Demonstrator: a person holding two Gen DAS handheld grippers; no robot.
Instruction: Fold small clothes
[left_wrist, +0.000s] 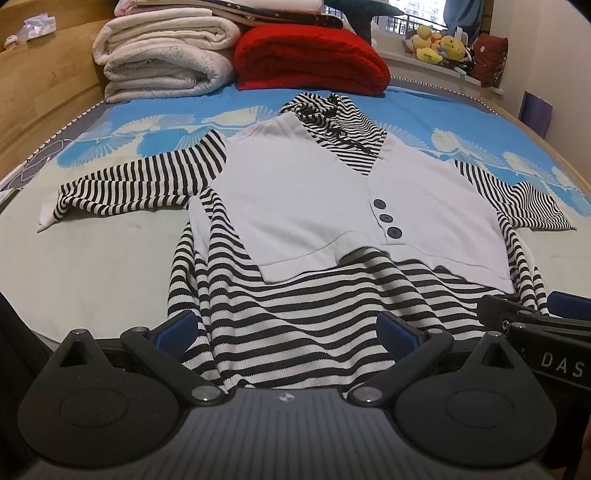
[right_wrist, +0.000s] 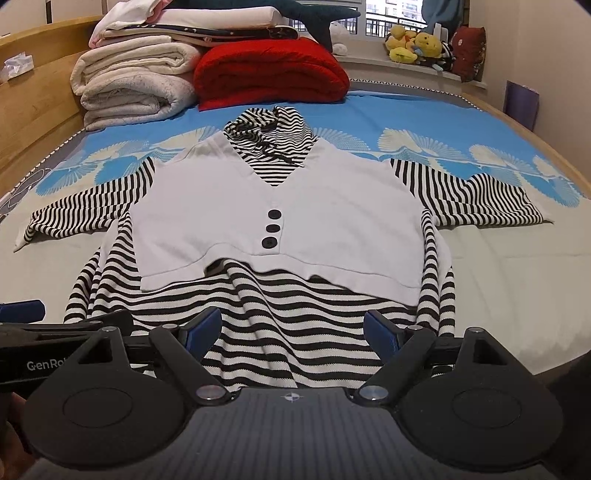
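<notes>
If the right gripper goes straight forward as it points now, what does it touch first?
Most likely the striped lower part of the garment, which lies between the open fingers of the right gripper. Beyond it comes the white vest panel. Depth is hard to judge here.

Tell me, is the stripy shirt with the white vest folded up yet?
Not yet. The black-and-white striped shirt with a white vest front lies spread flat on the blue patterned bedsheet, both striped sleeves stretched out sideways.

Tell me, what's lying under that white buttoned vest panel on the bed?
Under the white vest panel lies the striped garment; its stripes show below the hem, at the neckline and as sleeves. The covered part of the striped body cannot be seen.
</notes>
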